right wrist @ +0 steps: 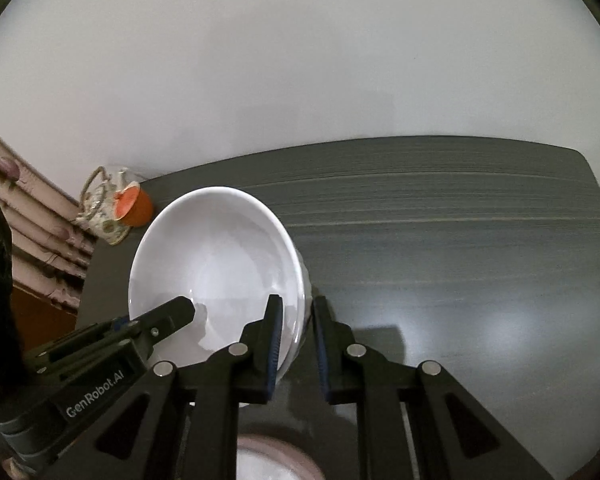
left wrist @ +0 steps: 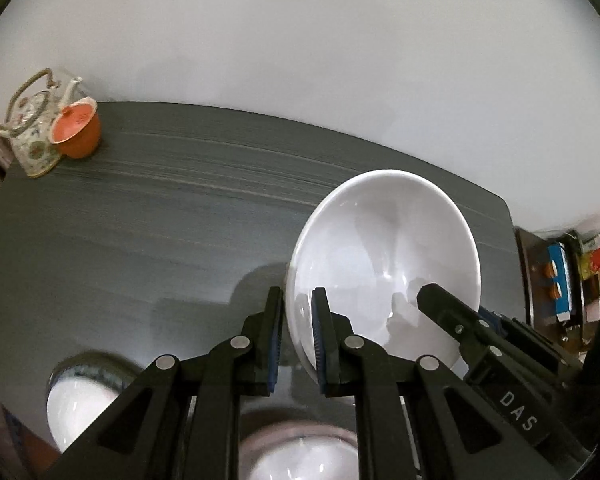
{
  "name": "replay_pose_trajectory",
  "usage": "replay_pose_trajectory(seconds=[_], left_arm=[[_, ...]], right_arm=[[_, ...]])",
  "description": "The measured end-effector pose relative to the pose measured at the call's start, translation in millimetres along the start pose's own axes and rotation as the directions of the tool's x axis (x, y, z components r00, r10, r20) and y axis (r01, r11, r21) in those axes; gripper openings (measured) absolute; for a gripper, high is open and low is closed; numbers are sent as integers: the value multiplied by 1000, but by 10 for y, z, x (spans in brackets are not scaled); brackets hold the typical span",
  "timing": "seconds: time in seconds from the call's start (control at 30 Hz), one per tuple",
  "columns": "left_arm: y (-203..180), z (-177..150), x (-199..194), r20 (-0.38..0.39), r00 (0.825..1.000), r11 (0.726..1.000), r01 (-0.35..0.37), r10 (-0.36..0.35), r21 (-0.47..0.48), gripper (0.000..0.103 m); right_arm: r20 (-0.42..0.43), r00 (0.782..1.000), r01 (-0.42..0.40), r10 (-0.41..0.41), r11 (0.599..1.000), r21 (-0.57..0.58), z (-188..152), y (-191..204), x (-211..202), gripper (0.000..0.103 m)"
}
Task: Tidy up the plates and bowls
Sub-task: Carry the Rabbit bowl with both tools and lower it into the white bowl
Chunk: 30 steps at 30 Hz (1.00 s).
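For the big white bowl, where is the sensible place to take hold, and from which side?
On the rim, one pad inside the wall and one outside, coming down from above. The white bowl is wide, open and smooth, so only its thin edge fits between the pads. Both grippers do this: the left gripper clamps its left edge, the right gripper the opposite one.

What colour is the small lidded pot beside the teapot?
Orange: the pot has an orange body and lid. It shows best in the left wrist view, beside the floral teapot.

White bowl [right wrist: 216,264] clamped at its rim by right hand-held gripper [right wrist: 296,344], left hand-held gripper [right wrist: 168,316] at 8 o'clock, grey desk [right wrist: 460,240], orange cup [right wrist: 134,206] at 10 o'clock.
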State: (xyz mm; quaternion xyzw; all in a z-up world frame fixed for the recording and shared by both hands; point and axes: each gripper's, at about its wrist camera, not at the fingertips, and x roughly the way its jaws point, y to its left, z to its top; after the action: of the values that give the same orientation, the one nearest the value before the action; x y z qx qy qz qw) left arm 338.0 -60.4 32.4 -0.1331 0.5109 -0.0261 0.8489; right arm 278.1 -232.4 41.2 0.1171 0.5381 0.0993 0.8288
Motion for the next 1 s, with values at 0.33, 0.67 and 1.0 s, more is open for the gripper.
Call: replay_pose_trajectory(seconds=[0.33,0.67,1.0], left_arm=[[104,-809,-448,-16,1000,1000,19,-19,7,12],[237,-1382,-448,-83,996,1000,22,-23,-4,12],[243,-1650,-213,-150,989,1000,9,-13,-24,12]], right_arm=[[-1,1000,0,0,1000,-20,-702,212,-475,16],[-58,998,-3,3,1000,-2,-1267,236,-394,16],[-117,993,9,-6,1000,22,-1558,96,-170,16]])
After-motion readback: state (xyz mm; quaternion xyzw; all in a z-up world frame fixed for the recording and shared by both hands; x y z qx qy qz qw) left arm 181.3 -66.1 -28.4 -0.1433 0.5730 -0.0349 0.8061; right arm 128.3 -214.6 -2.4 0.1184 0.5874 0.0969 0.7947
